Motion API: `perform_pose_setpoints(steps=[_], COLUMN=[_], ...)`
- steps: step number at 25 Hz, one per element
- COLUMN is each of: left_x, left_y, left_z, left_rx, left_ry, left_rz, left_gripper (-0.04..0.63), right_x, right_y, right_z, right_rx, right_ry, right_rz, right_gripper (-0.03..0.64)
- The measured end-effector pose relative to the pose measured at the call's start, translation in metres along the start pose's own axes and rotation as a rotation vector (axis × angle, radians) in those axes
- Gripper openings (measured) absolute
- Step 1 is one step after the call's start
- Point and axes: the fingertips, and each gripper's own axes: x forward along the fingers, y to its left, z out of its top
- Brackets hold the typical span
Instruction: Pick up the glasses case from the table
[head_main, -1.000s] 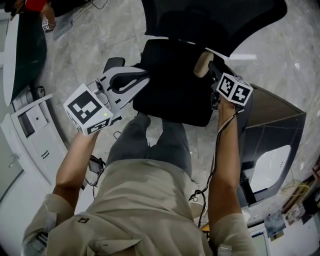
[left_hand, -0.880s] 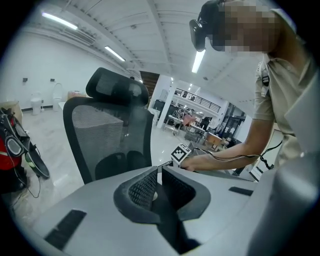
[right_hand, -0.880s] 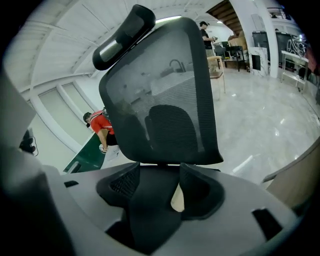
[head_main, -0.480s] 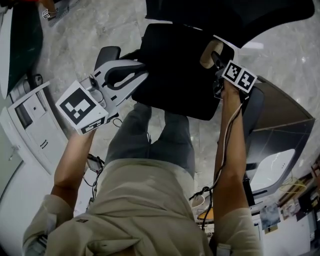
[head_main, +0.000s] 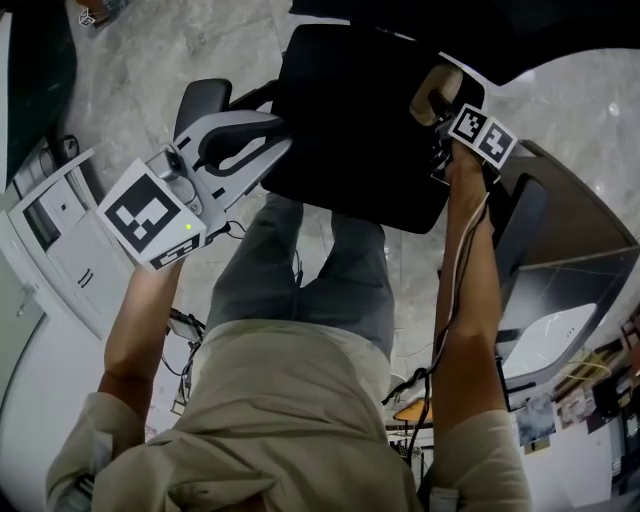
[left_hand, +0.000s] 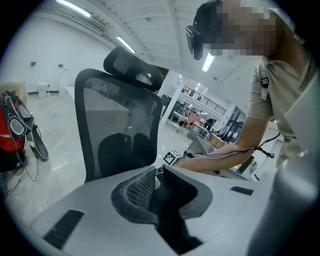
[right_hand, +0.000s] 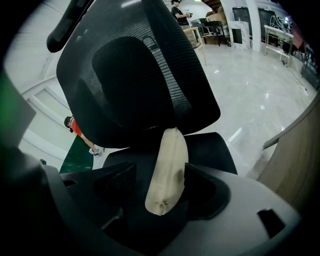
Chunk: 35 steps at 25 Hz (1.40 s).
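Observation:
The beige glasses case (head_main: 436, 90) lies on the right side of a black office chair's seat (head_main: 350, 120). It sits lengthwise between the jaws of my right gripper (head_main: 440, 108). In the right gripper view the case (right_hand: 170, 150) leans against the right pad, and the left pad stands clear of it. My right gripper (right_hand: 159, 172) has just been opening and is open around the case. My left gripper (head_main: 278, 140) is white and hovers at the seat's left edge. Its tips (left_hand: 159, 170) meet with nothing between them.
The chair's mesh backrest (right_hand: 135, 75) rises beyond the seat. A white cabinet (head_main: 60, 240) stands at the left on the marble floor. A grey desk (head_main: 570, 260) is at the right. My legs are just below the seat's near edge.
Both grippers have sunk toward the chair seat, the right one farther. The case went down with the right gripper.

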Motion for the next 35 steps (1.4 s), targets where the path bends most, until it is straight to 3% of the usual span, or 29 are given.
perform_pose_setpoints(steps=[15,21,35], left_x=[-0.001,-0.007,-0.027], left_y=[0.01,0.01,-0.005], left_z=[-0.026,-0.028,0.007], left_rx=[-0.027,-0.02,0.045], left_ry=[0.007,0.0,-0.034], left_rz=[0.013,0.01,-0.014], left_gripper=[0.052,0.052,0.053], right_x=[0.047,0.045,-0.015], right_y=[-0.023,-0.018,0.018], right_z=[-0.025,-0.029,-0.005], right_rx=[0.08,0.042,0.077], right_ry=[0.018,0.03,-0.056], right_rz=[-0.034,-0.055,0.03], right_gripper=[0.284,0.285,0.284])
